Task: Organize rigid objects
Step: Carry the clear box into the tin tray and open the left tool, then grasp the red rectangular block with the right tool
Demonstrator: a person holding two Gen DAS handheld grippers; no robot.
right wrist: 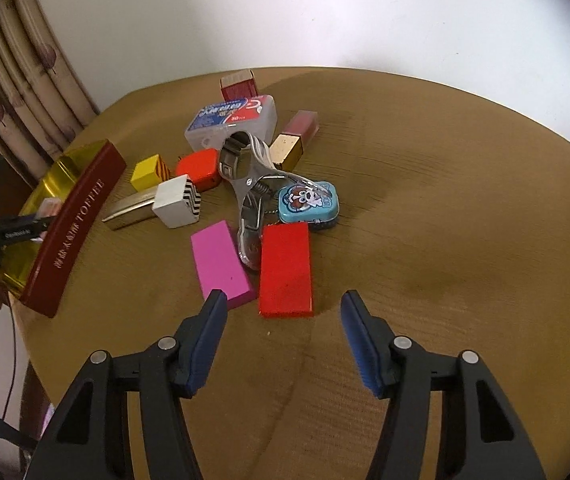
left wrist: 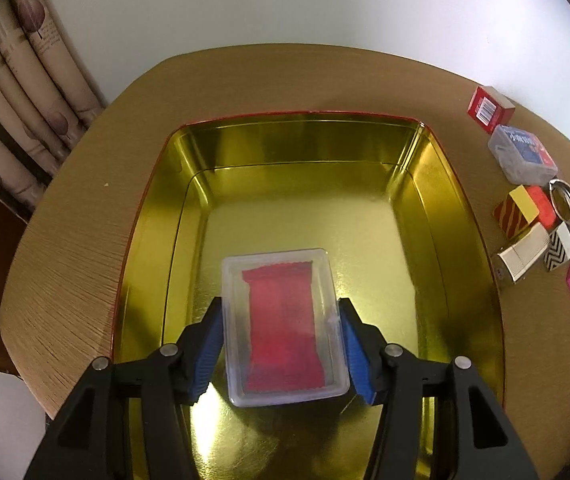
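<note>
Clear plastic case with red contents: pinched at its sides by left gripper, low inside gold tin. Right gripper: jaws spread, empty, above table near red block and pink block.

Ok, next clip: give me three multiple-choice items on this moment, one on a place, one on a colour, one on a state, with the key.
1. Where is the clear plastic case?
A. inside the gold tin
B. on the floor
C. on the pink block

2. What colour is the flat block nearest the right gripper?
A. green
B. red
C. white

3. What is between the right gripper's fingers?
A. the metal clip
B. the blue tin
C. nothing

Key: 1 A, the left gripper holds it over the tin's floor; 2 B, it is plainly red; 3 C, the pads touch nothing.
</note>
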